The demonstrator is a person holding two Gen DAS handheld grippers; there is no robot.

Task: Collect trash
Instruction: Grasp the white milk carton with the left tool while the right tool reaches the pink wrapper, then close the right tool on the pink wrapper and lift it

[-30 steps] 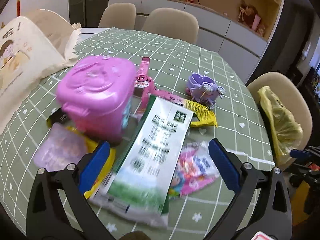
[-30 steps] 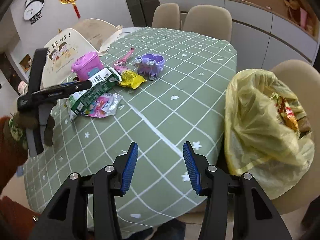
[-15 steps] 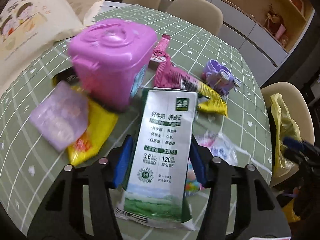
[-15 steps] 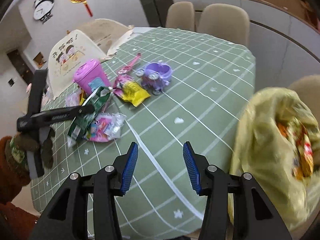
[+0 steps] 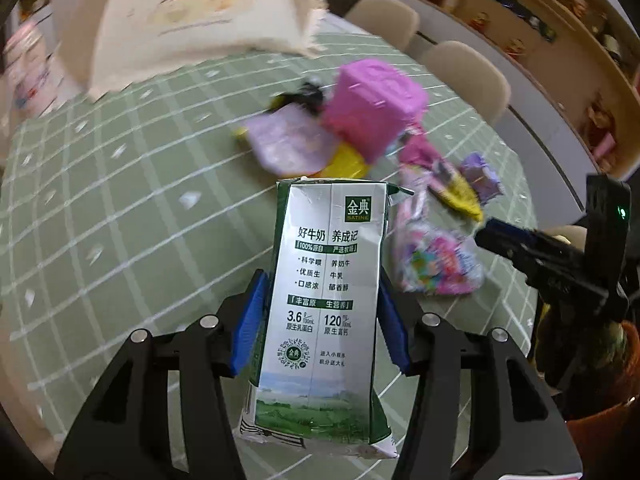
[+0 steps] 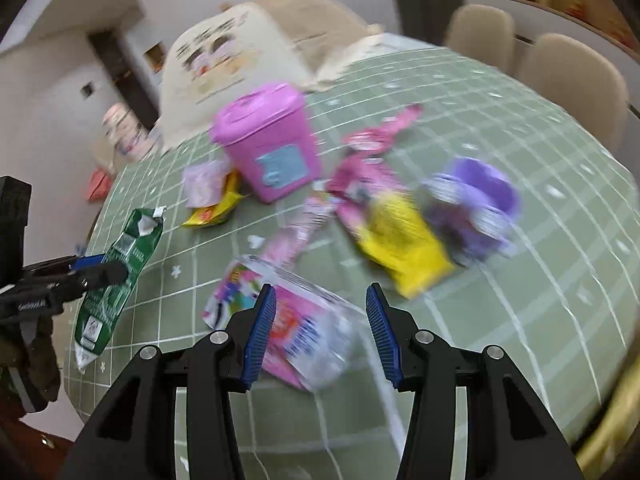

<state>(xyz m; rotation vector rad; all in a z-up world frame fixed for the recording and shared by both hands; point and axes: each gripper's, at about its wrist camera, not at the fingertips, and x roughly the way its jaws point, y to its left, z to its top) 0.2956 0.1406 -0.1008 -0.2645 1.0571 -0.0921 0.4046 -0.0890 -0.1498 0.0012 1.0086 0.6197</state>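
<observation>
Left wrist view: the milk carton [image 5: 326, 300] is pinched in the left gripper [image 5: 320, 316], lifted off the table [image 5: 120, 220], long axis running along the fingers. Right gripper [image 6: 320, 328] hangs spread above the pink wrapper [image 6: 308, 332], nearest hand for it.

The pink toy bin [image 5: 374, 106], the purple toy [image 6: 474, 204] and the wrappers [image 6: 400, 236] far on the table were blurred. The milk carton [image 5: 326, 300] hid the table [image 5: 120, 208] behind it.
</observation>
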